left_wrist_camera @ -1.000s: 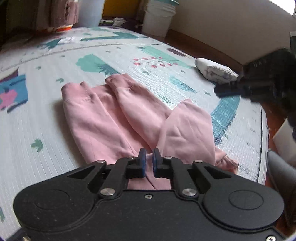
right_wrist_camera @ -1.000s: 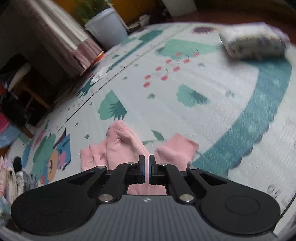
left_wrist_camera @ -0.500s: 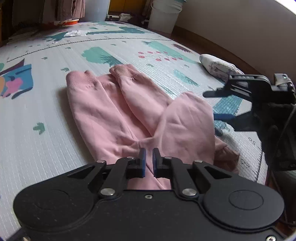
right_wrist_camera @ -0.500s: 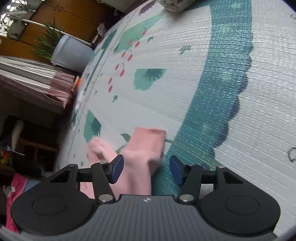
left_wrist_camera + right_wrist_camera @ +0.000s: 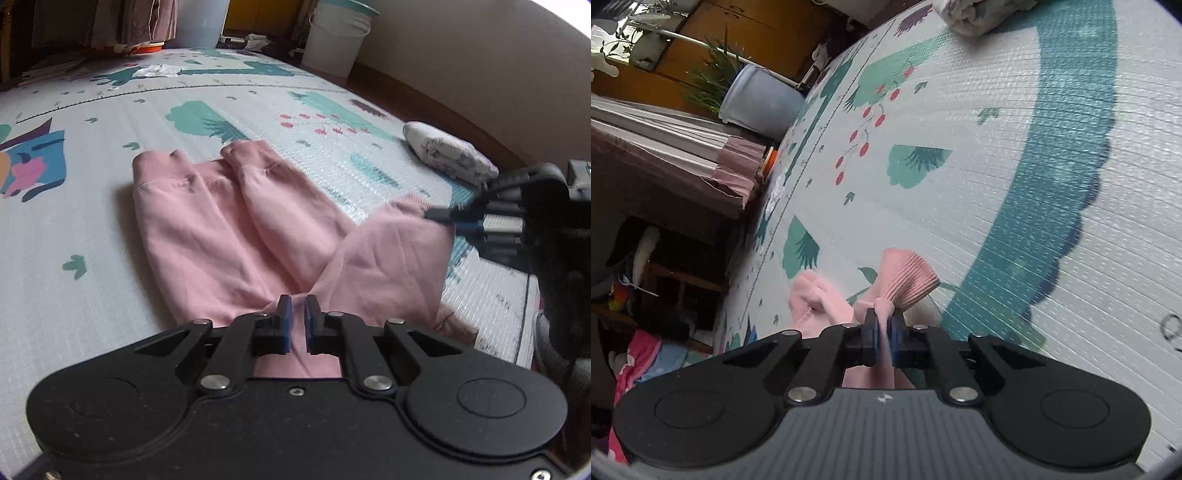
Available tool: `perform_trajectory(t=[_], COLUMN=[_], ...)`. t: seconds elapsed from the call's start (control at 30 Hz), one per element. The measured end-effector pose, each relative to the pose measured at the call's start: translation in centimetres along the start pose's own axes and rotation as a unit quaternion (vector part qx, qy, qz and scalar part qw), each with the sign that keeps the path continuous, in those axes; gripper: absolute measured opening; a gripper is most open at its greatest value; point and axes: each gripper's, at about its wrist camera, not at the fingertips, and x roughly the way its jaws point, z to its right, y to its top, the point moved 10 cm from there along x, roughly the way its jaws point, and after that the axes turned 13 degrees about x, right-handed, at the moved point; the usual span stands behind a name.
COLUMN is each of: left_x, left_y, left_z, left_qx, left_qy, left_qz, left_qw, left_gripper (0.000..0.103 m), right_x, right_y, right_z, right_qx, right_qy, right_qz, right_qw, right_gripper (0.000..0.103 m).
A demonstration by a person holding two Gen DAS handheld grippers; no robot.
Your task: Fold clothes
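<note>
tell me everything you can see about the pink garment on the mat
The pink garment looks like a soft fleece sweatshirt with ribbed cuffs, lying partly folded on the patterned play mat. Two sleeves lie side by side, cuffs pointing away, and a third section angles off to the right. The left gripper is shut on the fabric at the near edge. The right gripper is shut on the cloth just behind a ribbed cuff, which fans out beyond its fingers.

Both grippers are black with two round bumps and shiny silver screws. The left gripper (image 5: 297, 325) has small blue pads. The right gripper (image 5: 883, 332) has a grey ribbed top (with a tiny round mark).
</note>
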Motion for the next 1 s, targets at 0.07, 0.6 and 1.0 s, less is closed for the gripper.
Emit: perform_trajectory(t=[0.07,0.6,1.0], left_x=[0.4,3.1,3.0], left_y=[0.1,-0.7,-0.7], left_z=[-0.3,0.3,-0.1], left_qx=[-0.016,-0.002,-0.031], left_qy=[-0.002,0.005,-0.001], left_qz=[0.001,-0.033,-0.026], left_qw=[0.9999,0.9994,0.9992], left_gripper=[0.007,0.005,0.005], right_x=[-0.3,-2.0,-0.6], right_y=[-0.1,-1.2,-7.2], right_z=[0.3,-2.7,-12.7], right_qx=[0.004,-0.035,-0.113], right_qy=[-0.003,0.017,0.06], right_qz=[0.001,-0.001,-0.036], right_qw=[1.0,0.999,0.991], right_gripper=[0.009,0.009,0.009])
